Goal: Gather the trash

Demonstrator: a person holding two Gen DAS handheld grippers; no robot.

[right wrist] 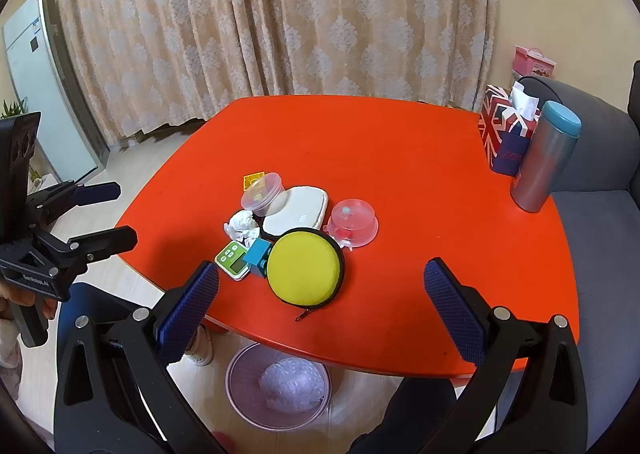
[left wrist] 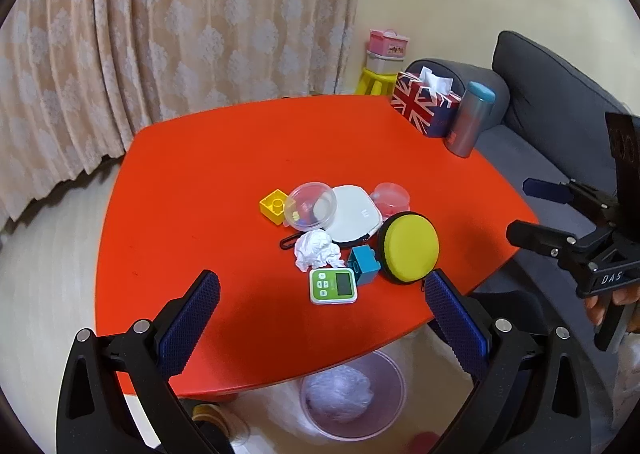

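Both grippers are held above the near edge of the red table (left wrist: pixel 192 181), nothing in either. Left gripper (left wrist: pixel 320 308) has its jaws spread wide; right gripper (right wrist: pixel 322 296) the same, also visible from the left camera at the table's right edge.

The crumpled white paper (left wrist: pixel 317 250) lies mid-table in the clutter: touching the clear round container (left wrist: pixel 311 206) behind it, just beside the green timer (left wrist: pixel 333 286) and blue block (left wrist: pixel 364 264). Yellow round zip case (left wrist: pixel 410 246) sits right of those, white pouch (left wrist: pixel 354 217) behind.

Bin (right wrist: pixel 278 386) (translucent, bagged waste inside) stands on the floor under the near table edge, between the two grippers.

Tissue box (left wrist: pixel 424 101) and steel flask (left wrist: pixel 470 119) are at the far right corner, well apart from the pile.
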